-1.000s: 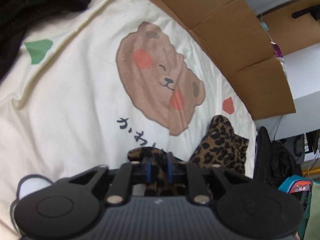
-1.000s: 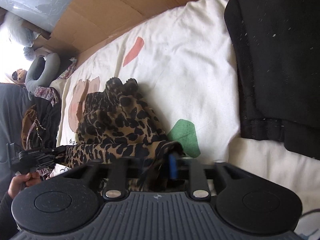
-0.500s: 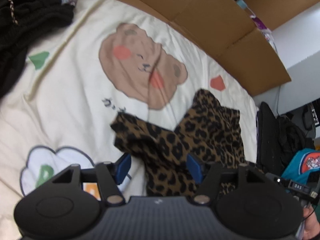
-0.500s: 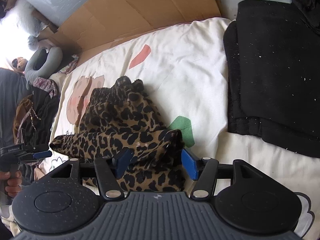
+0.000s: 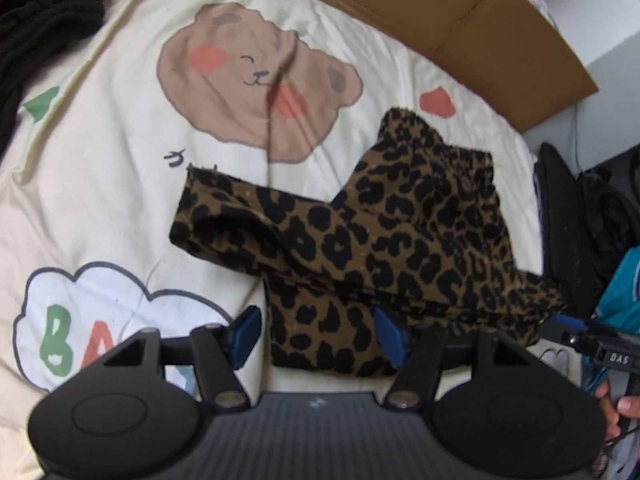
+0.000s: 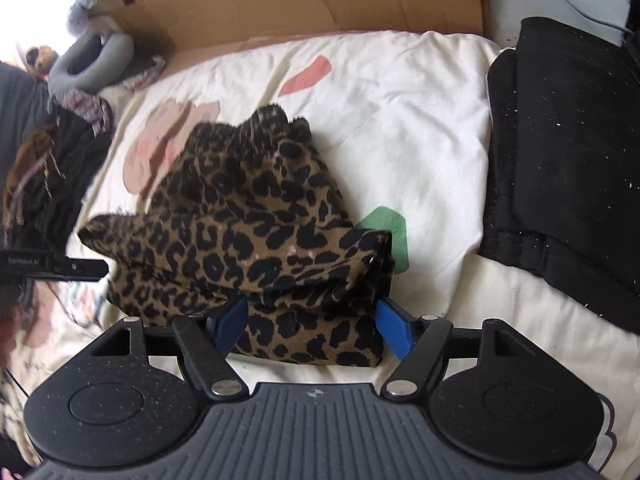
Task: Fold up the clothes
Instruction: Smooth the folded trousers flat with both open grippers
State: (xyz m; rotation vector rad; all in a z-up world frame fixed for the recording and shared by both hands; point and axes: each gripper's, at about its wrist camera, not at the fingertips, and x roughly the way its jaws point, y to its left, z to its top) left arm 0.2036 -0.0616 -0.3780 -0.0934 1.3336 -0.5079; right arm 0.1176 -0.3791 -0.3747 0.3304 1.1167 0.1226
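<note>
Both tools, left tool (image 5: 316, 334) and right tool (image 6: 314, 326), just spread apart, gripping nothing; leopard garment (image 5: 384, 248) lies bunched on bed (image 5: 100, 184). I fear its loose top fold slumping open.

Brown-and-black leopard-print fabric garment (image 5: 400, 240): folded over in layers, one flap lying across the lower layer, edges uneven. It lies flat on a cream printed bed cover (image 5: 100, 180), partly overlapping the brown bear print (image 5: 256, 92), its gathered end (image 6: 276, 120) pointing away toward the cardboard.
</note>
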